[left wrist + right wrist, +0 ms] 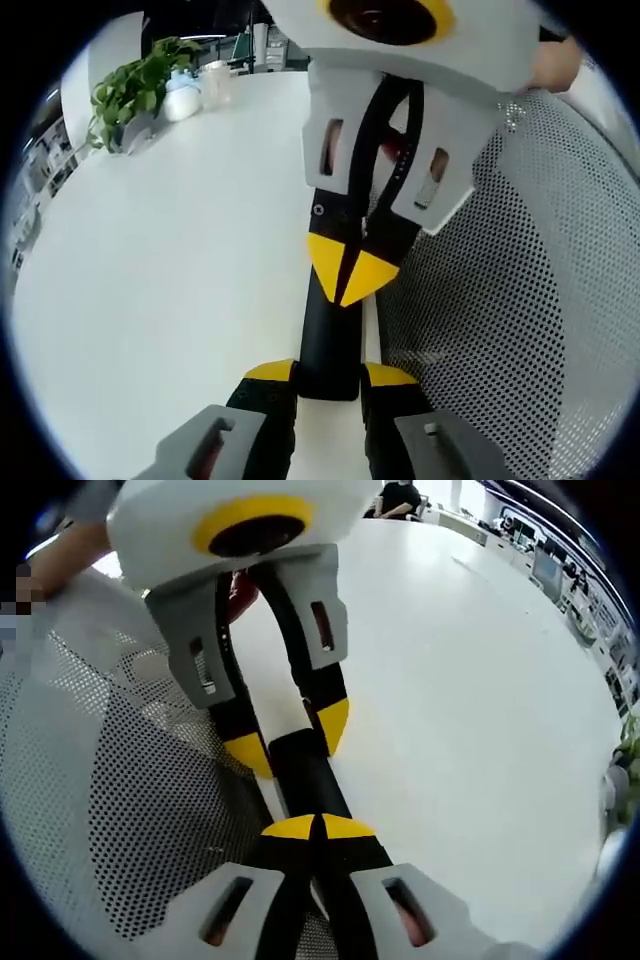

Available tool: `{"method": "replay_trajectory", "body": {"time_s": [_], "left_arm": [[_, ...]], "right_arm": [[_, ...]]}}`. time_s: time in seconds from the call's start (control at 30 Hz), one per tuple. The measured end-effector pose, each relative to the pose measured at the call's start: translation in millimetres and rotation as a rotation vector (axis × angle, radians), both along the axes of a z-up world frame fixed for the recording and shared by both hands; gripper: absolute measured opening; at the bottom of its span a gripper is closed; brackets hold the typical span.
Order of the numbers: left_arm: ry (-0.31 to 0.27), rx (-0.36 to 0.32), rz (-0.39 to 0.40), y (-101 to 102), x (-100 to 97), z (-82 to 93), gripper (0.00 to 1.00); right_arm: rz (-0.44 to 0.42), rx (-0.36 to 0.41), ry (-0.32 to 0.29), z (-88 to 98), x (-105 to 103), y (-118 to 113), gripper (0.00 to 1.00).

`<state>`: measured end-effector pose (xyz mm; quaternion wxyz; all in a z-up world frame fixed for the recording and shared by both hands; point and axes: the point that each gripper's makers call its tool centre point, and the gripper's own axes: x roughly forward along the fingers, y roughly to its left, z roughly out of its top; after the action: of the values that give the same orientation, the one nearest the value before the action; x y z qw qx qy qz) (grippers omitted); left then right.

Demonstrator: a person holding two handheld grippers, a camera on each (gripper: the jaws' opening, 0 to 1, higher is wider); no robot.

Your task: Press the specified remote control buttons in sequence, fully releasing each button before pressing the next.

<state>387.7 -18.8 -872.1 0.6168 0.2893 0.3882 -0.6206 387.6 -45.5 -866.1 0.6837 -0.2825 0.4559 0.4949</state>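
Observation:
A slim black remote control [328, 345] lies lengthwise between my left gripper's [330, 373] yellow-tipped jaws, which are shut on its near end just above the white table [180, 270]. My right gripper [350, 272] comes down from above in the left gripper view, its jaws shut together with the yellow tips resting on the remote's top face. In the right gripper view my right gripper [320, 828] is shut with its tips on the remote [305, 772]. Opposite it, the left gripper [290, 738] clamps the remote's far end from both sides. The buttons are hidden.
A white perforated mesh chair back [500, 300] stands close beside the grippers and also shows in the right gripper view [120, 800]. A potted green plant [135, 90] and a glass jar [215, 82] stand at the table's far end. A person's hand [555, 65] holds the right gripper.

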Motion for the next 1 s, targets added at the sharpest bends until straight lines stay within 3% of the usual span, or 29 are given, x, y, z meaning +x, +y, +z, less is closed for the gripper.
{"method": "replay_trajectory", "body": {"time_s": [0.43, 0.63, 1.0], "left_arm": [[-0.007, 0.002, -0.004, -0.1, -0.4, -0.2, 0.24], [-0.009, 0.0, -0.002, 0.1, -0.1, -0.4, 0.24], [-0.009, -0.017, 0.02, -0.2, 0.4, -0.4, 0.24]], "right_arm": [[0.008, -0.015, -0.02, -0.1, -0.1, 0.2, 0.0], [-0.047, -0.002, 0.015, 0.2, 1.6, -0.8, 0.0], [-0.017, -0.029, 0.0, -0.1, 0.6, 0.2, 0.0]]}}
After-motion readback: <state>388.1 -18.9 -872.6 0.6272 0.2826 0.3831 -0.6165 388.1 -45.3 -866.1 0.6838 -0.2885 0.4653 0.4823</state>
